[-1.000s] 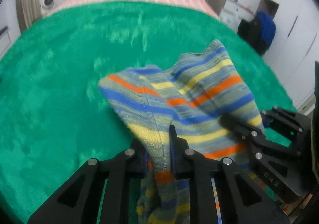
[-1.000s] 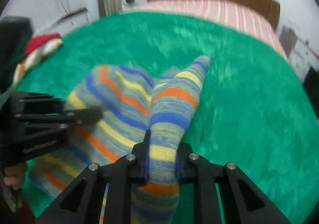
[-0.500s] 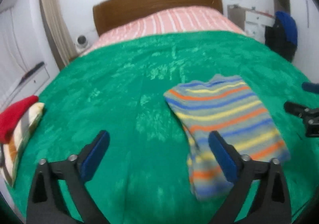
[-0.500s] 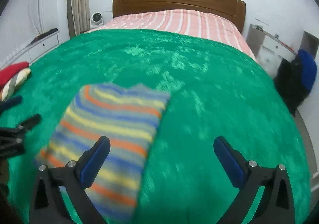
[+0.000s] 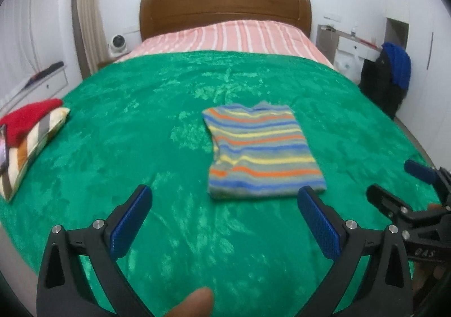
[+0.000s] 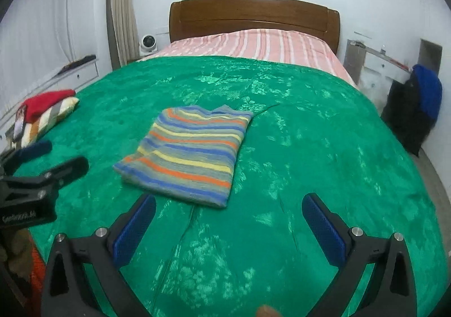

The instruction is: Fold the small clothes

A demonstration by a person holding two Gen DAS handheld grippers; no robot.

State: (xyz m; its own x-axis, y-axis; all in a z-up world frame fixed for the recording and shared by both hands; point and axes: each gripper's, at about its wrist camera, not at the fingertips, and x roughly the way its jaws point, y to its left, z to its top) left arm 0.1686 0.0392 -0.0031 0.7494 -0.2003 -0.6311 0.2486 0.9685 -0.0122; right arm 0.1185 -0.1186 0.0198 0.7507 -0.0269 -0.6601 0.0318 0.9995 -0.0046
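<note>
Sweater (image 5: pixel 260 147) folded on blanket (image 5: pixel 141 133) | pillow (image 5: pixel 25 142) far left, apart

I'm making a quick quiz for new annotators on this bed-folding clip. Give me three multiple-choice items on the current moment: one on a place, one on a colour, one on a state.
1. Where does the striped garment lie?
A. on the green blanket
B. on the pink striped sheet
C. on the floor

2. What colour is the folded item on top of the pile at the bed's left edge?
A. blue
B. red
C. yellow

3. How do the left gripper and right gripper stand?
A. both shut on the garment
B. one open, one shut
C. both open and holding nothing

Answers:
1 A, the garment rests flat on green plush, short of the pink sheet.
2 B, a red piece tops the striped pile.
3 C, the blue fingers stand wide apart with only blanket between them, in each view.
</note>
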